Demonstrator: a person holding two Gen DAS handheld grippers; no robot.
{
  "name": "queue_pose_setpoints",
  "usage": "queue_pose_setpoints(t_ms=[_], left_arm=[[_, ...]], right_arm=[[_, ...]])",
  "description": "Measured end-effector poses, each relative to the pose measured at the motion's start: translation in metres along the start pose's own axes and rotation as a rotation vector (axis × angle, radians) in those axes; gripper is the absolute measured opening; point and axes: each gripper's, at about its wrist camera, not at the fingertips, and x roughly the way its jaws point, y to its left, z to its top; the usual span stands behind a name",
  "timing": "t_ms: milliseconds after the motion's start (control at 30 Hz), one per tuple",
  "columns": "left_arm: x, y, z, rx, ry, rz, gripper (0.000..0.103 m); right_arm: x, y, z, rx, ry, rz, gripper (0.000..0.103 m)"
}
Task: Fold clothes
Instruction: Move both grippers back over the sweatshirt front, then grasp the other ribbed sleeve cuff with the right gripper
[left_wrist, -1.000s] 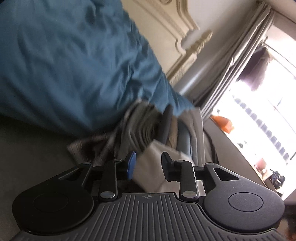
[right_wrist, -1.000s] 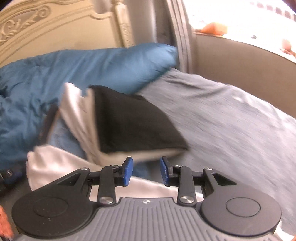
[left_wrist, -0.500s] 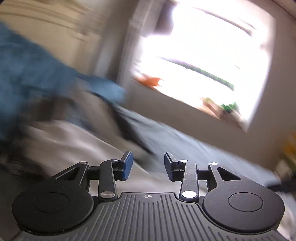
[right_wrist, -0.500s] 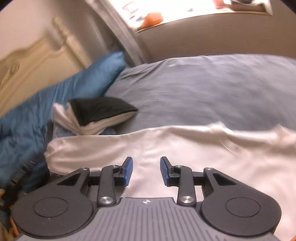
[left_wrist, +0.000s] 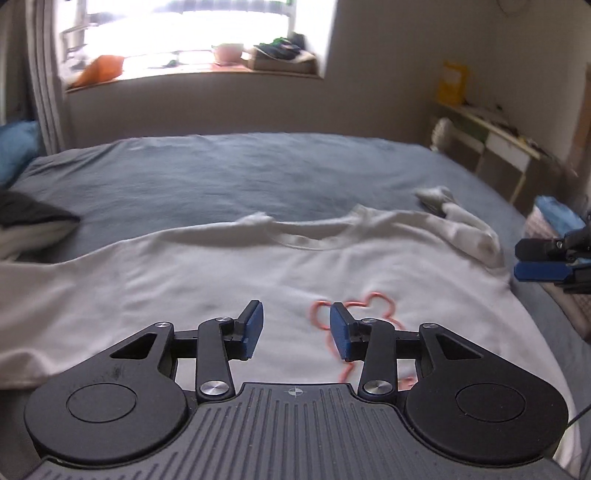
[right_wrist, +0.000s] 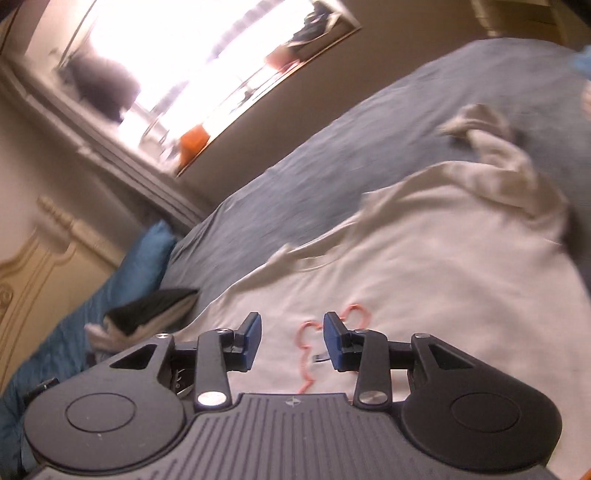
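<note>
A wide bed covered in grey-blue sheet (left_wrist: 207, 177) carries a spread white T-shirt with pink outline print (left_wrist: 229, 266) mid-frame; folded black-and-white clothes (left_wrist: 26, 225) lie at the left edge.

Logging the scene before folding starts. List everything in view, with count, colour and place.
T-shirt: one, white with a pink outline print, spread on the bed, one sleeve bunched.
Folded clothes: one stack, black over white, by the pillow.
Bed sheet: one, grey-blue, under everything.
Pillow: one, blue, at the headboard.
Headboard: one, cream, carved.
Curtain: one, grey, beside the window.
Orange object: one, on the windowsill.
Shelf: one, white, along the wall.
Left gripper: open, above the shirt.
Right gripper: open, above the print.
</note>
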Motion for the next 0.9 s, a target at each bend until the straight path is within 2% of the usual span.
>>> queue_pose_setpoints(t_ms=[133,300,533,700,833,900], left_arm=[[0.019,-0.030,0.002,0.023,0.032,-0.003,0.045],[0.049,-0.065,-0.005,0.029,0.086,0.016,0.047],[0.086,-0.091,-0.028,0.049,0.169,0.029,0.047],[0.104,-0.094,-0.035,0.058,0.196,0.058,0.047],[0.112,-0.092,-0.038,0.062,0.197,0.061,0.048],[0.115,-0.093,-0.038,0.071,0.186,0.059,0.049]], right_arm=[[-0.010,-0.028,-0.001,0.043,0.000,-0.041,0.041],[-0.027,-0.058,-0.001,0.032,-0.025,-0.112,0.042],[-0.035,-0.106,0.035,0.027,-0.061,-0.251,0.042],[-0.010,-0.122,0.088,0.008,-0.104,-0.324,0.045],[0.031,-0.124,0.125,-0.033,-0.085,-0.358,0.045],[0.057,-0.118,0.139,-0.108,-0.074,-0.396,0.045]])
